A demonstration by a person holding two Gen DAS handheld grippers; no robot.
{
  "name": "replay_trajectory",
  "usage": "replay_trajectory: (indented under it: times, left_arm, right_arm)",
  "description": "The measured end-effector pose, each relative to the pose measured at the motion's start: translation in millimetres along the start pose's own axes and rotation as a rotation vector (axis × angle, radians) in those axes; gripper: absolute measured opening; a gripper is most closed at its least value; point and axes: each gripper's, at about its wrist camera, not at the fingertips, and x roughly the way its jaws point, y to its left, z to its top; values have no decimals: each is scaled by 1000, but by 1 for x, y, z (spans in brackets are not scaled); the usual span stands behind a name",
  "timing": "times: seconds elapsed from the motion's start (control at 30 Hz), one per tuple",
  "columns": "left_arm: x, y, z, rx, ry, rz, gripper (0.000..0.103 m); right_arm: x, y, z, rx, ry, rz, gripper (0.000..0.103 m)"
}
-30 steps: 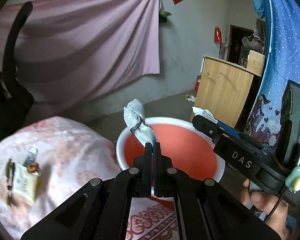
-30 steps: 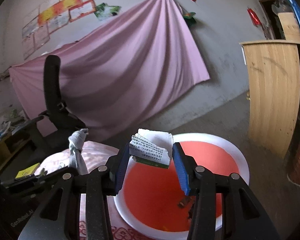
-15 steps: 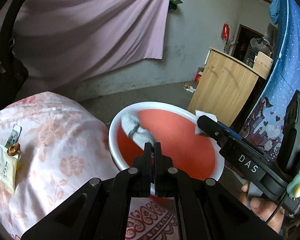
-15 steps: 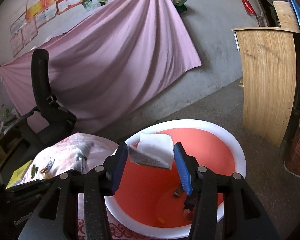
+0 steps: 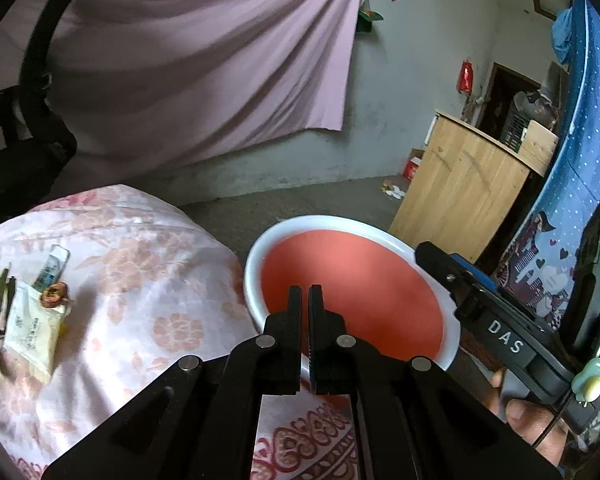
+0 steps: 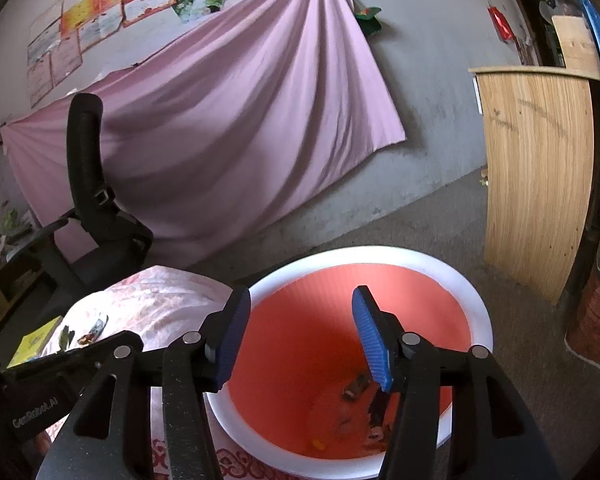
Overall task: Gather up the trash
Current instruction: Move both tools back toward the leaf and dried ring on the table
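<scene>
A red bin with a white rim (image 5: 260,248) stands on the floor beside the table. My left gripper (image 5: 305,290) is shut over the bin's near rim, and nothing shows between its tips. My right gripper (image 6: 300,296) hangs over the bin (image 6: 476,304) with its blue pads (image 6: 372,340) apart and its jaws opening; nothing is between them. Small dark scraps (image 6: 356,388) lie at the bin's bottom. On the floral tablecloth (image 5: 148,280) to the left lie a white packet (image 5: 30,330), a small wrapper (image 5: 54,266) and a brown scrap (image 5: 54,294).
A black office chair (image 6: 96,216) stands behind the table, in front of a pink sheet on the wall. A wooden cabinet (image 6: 540,184) is to the right of the bin. A yellow pad (image 6: 34,340) lies at the table's far left. A hand (image 5: 536,420) holds the right gripper.
The folded paper has gone from between the right pads, which now stand wider apart. The crumpled tissue no longer shows at the left gripper's tips. The left view has swung slightly right.
</scene>
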Motion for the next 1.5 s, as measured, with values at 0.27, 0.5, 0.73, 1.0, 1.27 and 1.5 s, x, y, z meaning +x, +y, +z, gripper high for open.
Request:
replay_trajectory:
  times: [0.27, 0.5, 0.73, 1.0, 1.27, 1.5]
  left_arm:
    - [-31, 24, -2, -41, -76, 83, 25]
    - [-68, 51, -5, -83, -162, 180, 40]
    - [-110, 84, -15, -132, -257, 277, 85]
    - [-151, 112, -33, -136, -365, 389, 97]
    - [-179, 137, -53, -133, -419, 473, 97]
    - [-188, 156, -64, -106, -426, 517, 97]
  right_arm:
    - [-11, 23, 4, -51, -73, 28, 62]
    - [-23, 53, 5, -92, -155, 76, 81]
    - [-29, 84, 2, -141, -220, 115, 103]
    - [-38, 128, -7, -231, -289, 192, 103]
    - [-43, 166, -18, -301, -334, 253, 103]
    - [-37, 193, -31, -380, -312, 278, 103]
